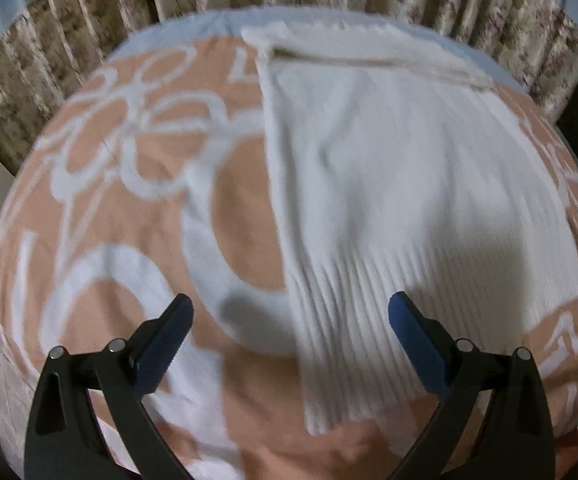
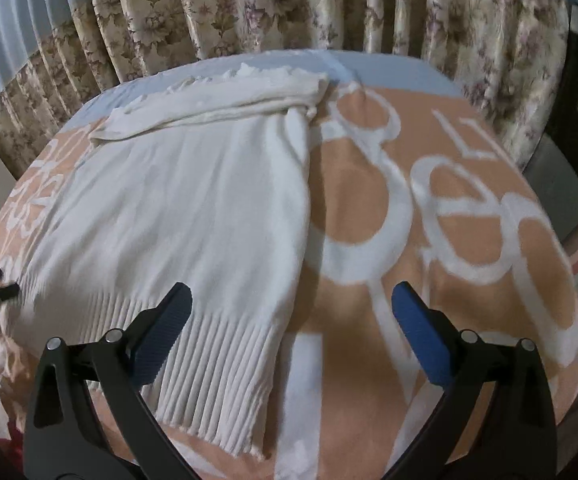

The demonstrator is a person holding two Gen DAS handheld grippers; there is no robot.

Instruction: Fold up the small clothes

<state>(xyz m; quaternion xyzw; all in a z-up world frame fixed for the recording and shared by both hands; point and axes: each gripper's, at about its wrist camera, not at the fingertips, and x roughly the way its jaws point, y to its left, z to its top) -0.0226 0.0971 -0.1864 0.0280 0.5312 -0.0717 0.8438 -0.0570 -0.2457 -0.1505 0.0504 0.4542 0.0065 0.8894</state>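
Both claws, left claw (image 1: 291, 312) and right claw (image 2: 292, 304), hover spread wide and empty over the soft, limp white ribbed-knit sweater (image 2: 193, 208) lying flat on the peach-and-white patterned blanket (image 2: 469, 248), best pinched at its ribbed hem corners.

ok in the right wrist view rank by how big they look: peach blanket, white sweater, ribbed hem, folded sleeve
1. peach blanket, though the sweater hides part
2. white sweater
3. ribbed hem and folded sleeve: unsure, the hem lies nearer the camera
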